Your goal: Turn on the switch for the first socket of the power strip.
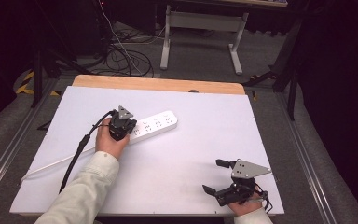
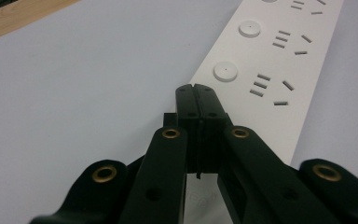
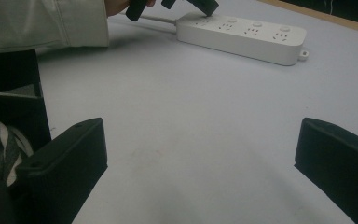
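**Left gripper poised over the power strip's near end**

Clearly the left gripper (image 2: 196,88) is the nearer one: its jaws are pressed together with nothing between them, tips over the near end of the white power strip (image 1: 154,125). The strip's long axis runs away from those tips, its round buttons (image 2: 225,71) just ahead. The right gripper (image 1: 220,176), jaws spread wide and empty, rests well apart near the table (image 1: 205,112) edge.

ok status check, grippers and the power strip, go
Left gripper shut, tips down on near end of the white power strip. Right gripper open, empty, near table edge. Nothing between them on the white table.
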